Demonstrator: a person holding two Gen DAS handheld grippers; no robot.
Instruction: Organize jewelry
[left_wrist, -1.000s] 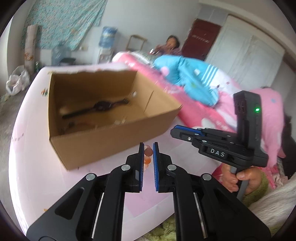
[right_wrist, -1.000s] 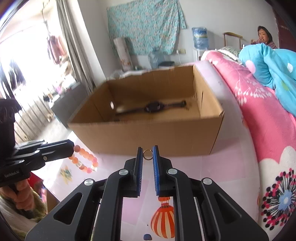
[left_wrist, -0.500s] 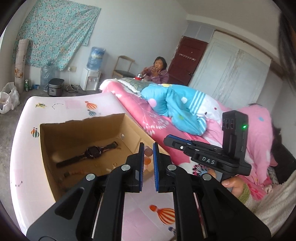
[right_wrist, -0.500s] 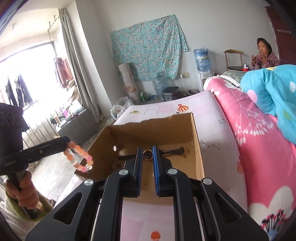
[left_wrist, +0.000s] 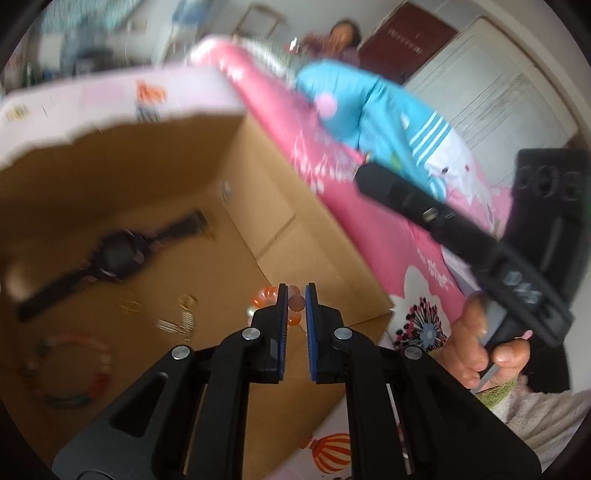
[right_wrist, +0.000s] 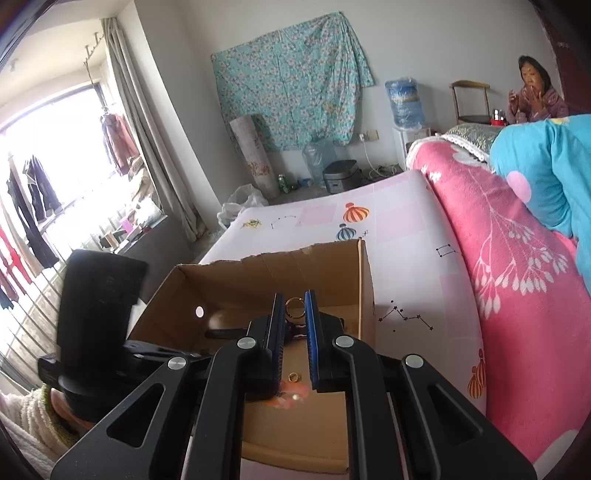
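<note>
Left tongs (left_wrist: 296, 293), pinching the bead bracelet (left_wrist: 293, 303), now hang over the cardboard box (left_wrist: 303, 236), no longer short of it; right tongs (right_wrist: 294, 306) pinch a gold ring (right_wrist: 294, 307) above it. Judgement: drop imminent.

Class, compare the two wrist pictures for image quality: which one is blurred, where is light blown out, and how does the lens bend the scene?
Left wrist view: smeared by motion, so the watch in the cardboard box is soft; the left gripper stays sharp. Right wrist view: crisp, but the window is blown out. Both: fisheye curving, dark corners.
</note>
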